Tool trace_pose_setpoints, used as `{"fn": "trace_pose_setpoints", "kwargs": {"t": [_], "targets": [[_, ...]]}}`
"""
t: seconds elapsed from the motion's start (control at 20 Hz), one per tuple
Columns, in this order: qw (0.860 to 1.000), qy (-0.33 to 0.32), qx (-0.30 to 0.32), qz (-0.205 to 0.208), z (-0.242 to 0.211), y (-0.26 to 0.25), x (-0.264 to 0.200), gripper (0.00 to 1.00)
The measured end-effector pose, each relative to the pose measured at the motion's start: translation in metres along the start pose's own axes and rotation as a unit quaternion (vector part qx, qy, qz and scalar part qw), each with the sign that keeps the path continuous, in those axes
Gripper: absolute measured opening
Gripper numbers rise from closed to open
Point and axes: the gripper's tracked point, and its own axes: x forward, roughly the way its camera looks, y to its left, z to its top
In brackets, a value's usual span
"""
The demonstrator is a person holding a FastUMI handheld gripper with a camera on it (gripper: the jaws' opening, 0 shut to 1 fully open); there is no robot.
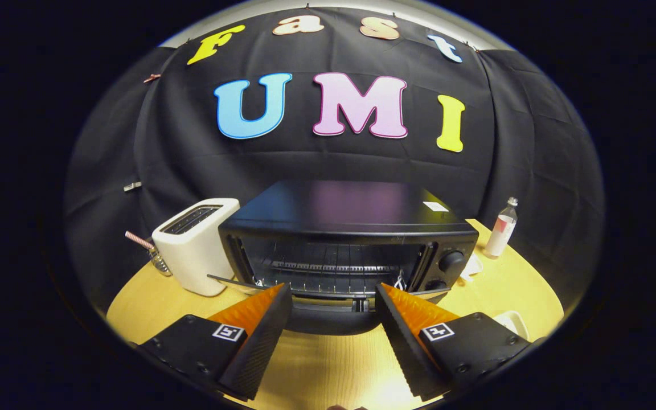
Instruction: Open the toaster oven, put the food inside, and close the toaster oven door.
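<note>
two fingers of the gripper (332, 296) stand apart, empty; the toaster oven (351, 239) sits just ahead, its door (331, 319) lowered between them, bare table (328, 364) below.

we see the gripper (333, 296) with fingers spread wide, holding nothing, just before the toaster oven (351, 239), whose door (331, 319) hangs open toward us. a white toaster (197, 245) stands left of it, a small bottle (501, 228) far right, all on the wooden table (328, 364).
</note>
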Motion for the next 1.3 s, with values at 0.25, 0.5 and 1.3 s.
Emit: {"fn": "trace_pose_setpoints", "kwargs": {"t": [0.25, 0.5, 1.3], "targets": [[0.999, 0.039, -0.030, 0.010, -0.049, 0.007, -0.018, 0.98], [0.996, 0.061, -0.058, 0.034, -0.097, 0.006, -0.026, 0.99], [0.993, 0.079, 0.006, 0.087, -0.028, -0.099, -0.075, 0.99]]}}
